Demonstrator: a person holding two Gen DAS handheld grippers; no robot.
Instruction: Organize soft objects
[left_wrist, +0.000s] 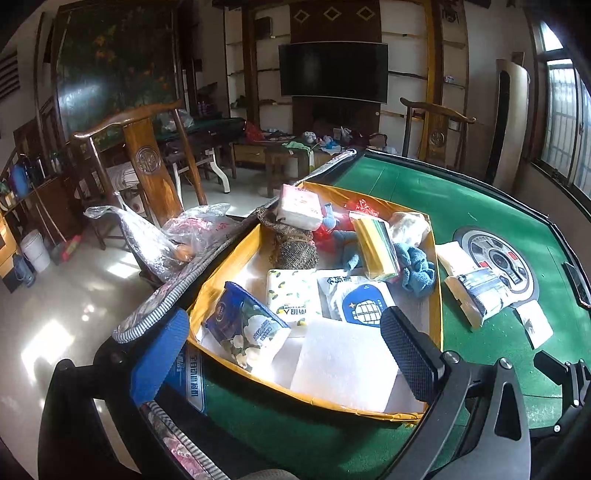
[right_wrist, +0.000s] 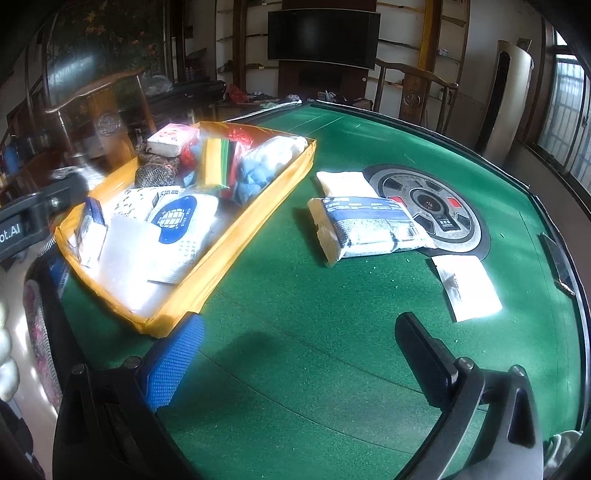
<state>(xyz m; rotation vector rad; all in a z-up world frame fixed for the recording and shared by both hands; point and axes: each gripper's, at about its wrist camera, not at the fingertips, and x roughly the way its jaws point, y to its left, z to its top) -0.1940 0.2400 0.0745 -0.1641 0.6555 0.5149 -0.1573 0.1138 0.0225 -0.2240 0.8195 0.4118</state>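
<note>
The yellow box sits on the left of the green surface and already holds most of the soft things: tissue packs, a foam sheet, a blue cloth. Three items lie outside it, to its right: a wipes pack, a white pack just beyond and touching it, and a flat white sachet nearer and further right.

The right gripper hovers open and empty over bare surface, near of the wipes pack. The left gripper is also open, empty, above the box's near edge.

The likely step is fetching the wipes pack. Approach with the right gripper low, jaws straddling the pack's short side, and close gently since it will squash. The free foam area at the box's near end looks the best landing spot. The sachet is thin and may need pinching at an edge.
</note>
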